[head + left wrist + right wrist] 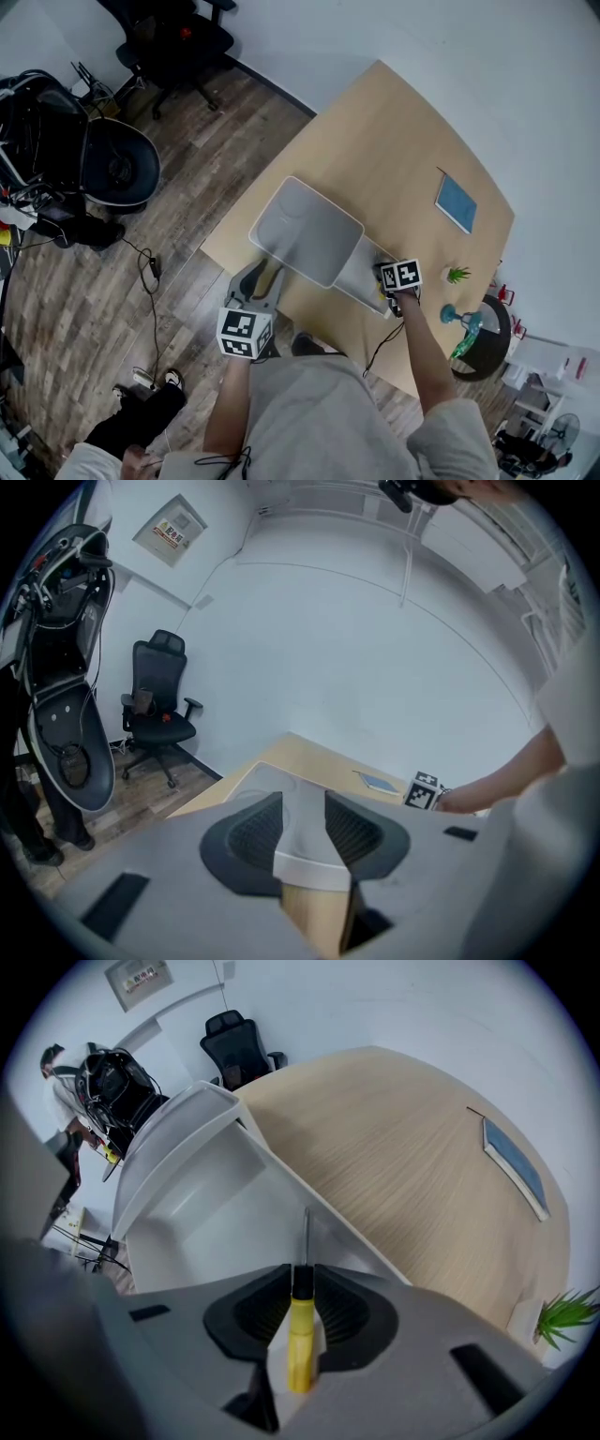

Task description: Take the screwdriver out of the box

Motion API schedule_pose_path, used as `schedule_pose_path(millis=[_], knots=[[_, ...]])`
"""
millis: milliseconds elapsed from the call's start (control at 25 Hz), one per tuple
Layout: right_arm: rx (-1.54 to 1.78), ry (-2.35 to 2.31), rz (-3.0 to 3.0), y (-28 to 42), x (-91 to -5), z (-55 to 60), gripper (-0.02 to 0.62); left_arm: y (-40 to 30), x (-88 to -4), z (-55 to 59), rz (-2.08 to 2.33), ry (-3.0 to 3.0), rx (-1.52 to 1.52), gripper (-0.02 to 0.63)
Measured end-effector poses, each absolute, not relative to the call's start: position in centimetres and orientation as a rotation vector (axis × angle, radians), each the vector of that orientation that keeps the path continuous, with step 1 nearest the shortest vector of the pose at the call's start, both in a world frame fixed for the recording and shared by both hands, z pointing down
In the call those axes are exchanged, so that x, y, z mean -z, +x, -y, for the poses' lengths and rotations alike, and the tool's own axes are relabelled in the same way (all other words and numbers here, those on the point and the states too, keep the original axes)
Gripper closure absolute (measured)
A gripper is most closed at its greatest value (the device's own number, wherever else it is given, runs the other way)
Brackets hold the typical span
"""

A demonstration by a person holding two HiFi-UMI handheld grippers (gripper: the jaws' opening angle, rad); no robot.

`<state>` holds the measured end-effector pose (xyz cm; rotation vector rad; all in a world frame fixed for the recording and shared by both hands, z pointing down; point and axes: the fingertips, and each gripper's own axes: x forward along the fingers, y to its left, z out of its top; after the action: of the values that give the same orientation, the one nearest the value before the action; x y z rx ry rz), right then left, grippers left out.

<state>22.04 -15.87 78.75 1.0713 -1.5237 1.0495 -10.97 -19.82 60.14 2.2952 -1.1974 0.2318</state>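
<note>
Screwdriver [300, 1335]: yellow handle, black collar, thin metal shaft; I see it inside the white box [216, 1222]. Box: lid [305, 230] raised open, standing at the table's [403, 141] near edge.

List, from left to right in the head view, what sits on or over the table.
left hand-held gripper → box lid → right hand-held gripper → blue book. The small plant is left out, since it lies straight below the book in the picture.

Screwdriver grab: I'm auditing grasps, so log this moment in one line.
left gripper: clamped on white plastic box lid | right gripper: closed on yellow-handled screwdriver | screwdriver: not yet out of box
</note>
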Motion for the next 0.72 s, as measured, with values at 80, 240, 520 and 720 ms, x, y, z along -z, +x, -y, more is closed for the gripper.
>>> schedule_pose_path(millis=[80, 240, 520, 720], knots=[[-1.048, 1.065, 1.519, 22.0, -78.9, 16.0, 0.522, -11.1, -60.2, 19.9, 1.201, 2.294, -0.23, 0.469], [-1.05, 1.057, 1.523, 22.0, -78.9, 16.2, 0.525, -11.2, -60.2, 19.7, 1.209, 2.29, -0.232, 0.469], [-1.064, 1.057, 1.583, 21.1, -78.3, 15.7, 0.528, -11.4, -60.1, 18.6, 1.231, 2.282, -0.24, 0.469], [-1.057, 1.074, 1.64, 20.9, -77.5, 15.6, 0.528, -11.2, -59.7, 17.7, 1.252, 2.281, -0.24, 0.471]])
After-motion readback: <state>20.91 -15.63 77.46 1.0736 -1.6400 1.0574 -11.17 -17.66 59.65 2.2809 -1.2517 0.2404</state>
